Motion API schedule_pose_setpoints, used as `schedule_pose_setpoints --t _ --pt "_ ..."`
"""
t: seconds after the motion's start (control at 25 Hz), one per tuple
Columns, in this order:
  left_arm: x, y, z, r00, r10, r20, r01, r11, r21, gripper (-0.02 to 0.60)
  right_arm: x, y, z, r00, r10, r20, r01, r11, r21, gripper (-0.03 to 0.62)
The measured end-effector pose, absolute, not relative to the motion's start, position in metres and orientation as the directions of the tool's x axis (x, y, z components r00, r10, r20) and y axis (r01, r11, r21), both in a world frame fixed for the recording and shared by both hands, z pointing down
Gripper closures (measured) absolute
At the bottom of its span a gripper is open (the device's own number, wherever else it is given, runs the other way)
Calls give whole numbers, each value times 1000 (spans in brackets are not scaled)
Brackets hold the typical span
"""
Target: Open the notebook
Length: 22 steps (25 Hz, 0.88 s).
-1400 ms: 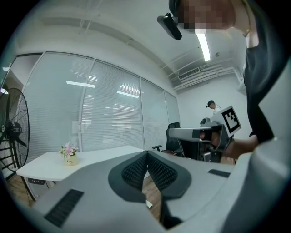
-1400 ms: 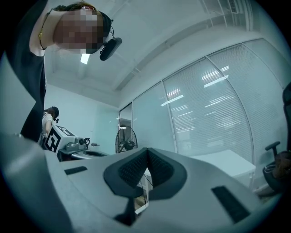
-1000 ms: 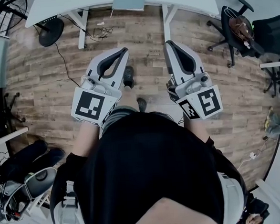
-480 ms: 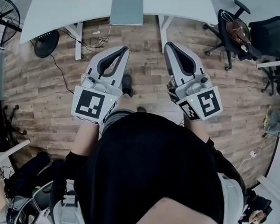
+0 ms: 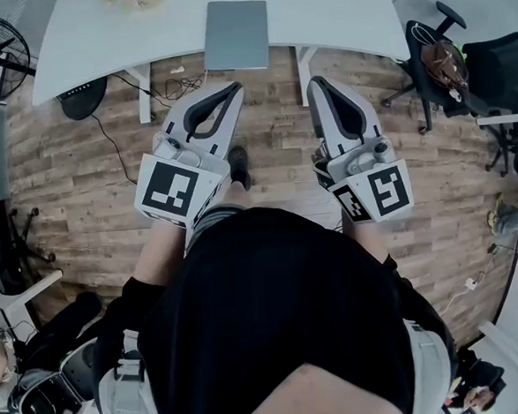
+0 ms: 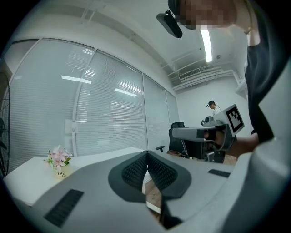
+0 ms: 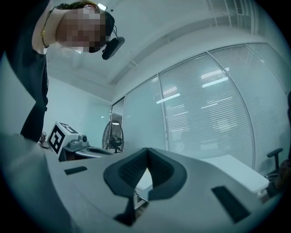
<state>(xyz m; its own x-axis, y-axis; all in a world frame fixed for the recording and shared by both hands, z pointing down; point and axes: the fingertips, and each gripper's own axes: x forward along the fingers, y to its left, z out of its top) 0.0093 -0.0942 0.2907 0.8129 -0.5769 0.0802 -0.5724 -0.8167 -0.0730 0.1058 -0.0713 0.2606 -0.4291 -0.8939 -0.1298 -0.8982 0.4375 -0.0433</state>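
Hovering before the closed notebook (image 5: 236,33) on the white desk (image 5: 334,11), the left gripper (image 5: 235,87) and the right gripper (image 5: 314,81) are both clenching shut on nothing.

even ceiling light, cool tint, strong fisheye edges.

Office: white desk (image 5: 333,6), swivel chairs (image 5: 501,65), glass partition walls with blinds (image 6: 109,113), wood-plank floor (image 5: 71,171)

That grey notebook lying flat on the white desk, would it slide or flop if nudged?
Likely slides: the notebook lies flat on a smooth-looking desk. Thin with straight edges, it seems fairly stiff. Its near edge appears to overhang, so a pull might tip it off.
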Motion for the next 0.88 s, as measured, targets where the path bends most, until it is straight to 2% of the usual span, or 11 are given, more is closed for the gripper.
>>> schedule_pose_setpoints --t 0.88 --pt "8 -220 283 834 -545 88 -543 -838 -49 569 103 -196 249 -399 -909 -117 -914 405 -33 591"
